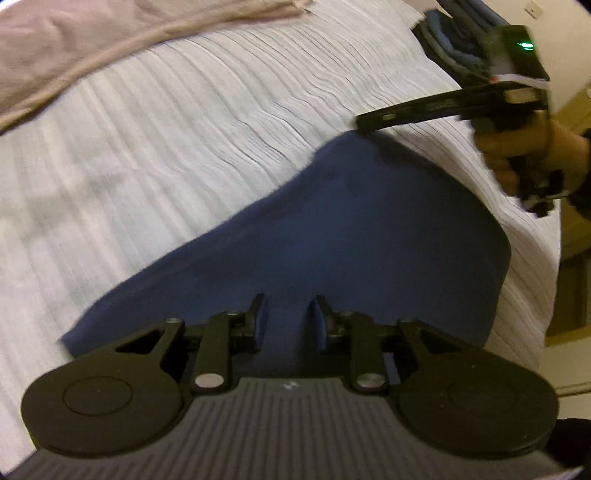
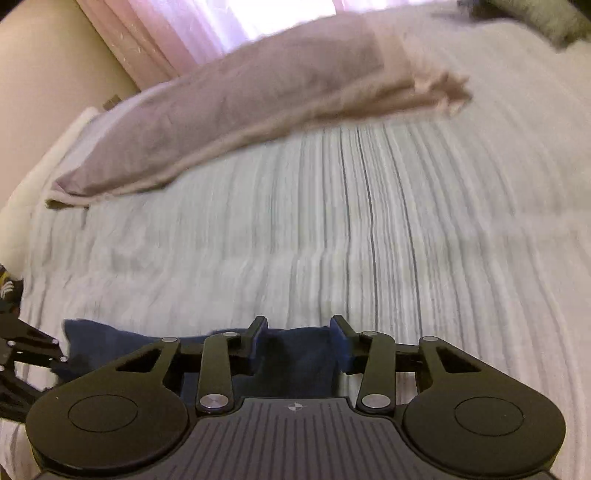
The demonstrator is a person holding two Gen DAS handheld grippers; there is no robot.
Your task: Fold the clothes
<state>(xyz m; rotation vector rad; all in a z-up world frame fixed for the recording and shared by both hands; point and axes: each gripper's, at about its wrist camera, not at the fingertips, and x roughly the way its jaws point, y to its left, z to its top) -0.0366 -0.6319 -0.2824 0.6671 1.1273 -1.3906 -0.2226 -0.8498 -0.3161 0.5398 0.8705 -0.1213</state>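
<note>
My left claw (image 1: pixel 287 320) is held low over the bed, its two fingers apart with nothing between them. Directly under and ahead of it, toward twelve o'clock, lies the blue garment (image 1: pixel 369 236), spread flat on the white ribbed bedspread (image 1: pixel 184 147); its far tip runs toward one o'clock. There the fingers of my right claw (image 1: pixel 373 123) reach in from three o'clock, with my right hand (image 1: pixel 524 155) gripping the handle; whether they touch the cloth cannot be told.

In the right wrist view, my right claw (image 2: pixel 299 341) also has its fingers apart, and the blue garment's (image 2: pixel 295 354) edge lies beneath and between them, unpinched. My left claw (image 2: pixel 22 354) shows at nine o'clock, near the same cloth.

Farther out, a folded beige blanket (image 2: pixel 240 110) lies across the bedspread (image 2: pixel 369 221) at eleven to twelve o'clock. At one o'clock in the left view sits a stack of dark blue clothes (image 1: pixel 454 33).
</note>
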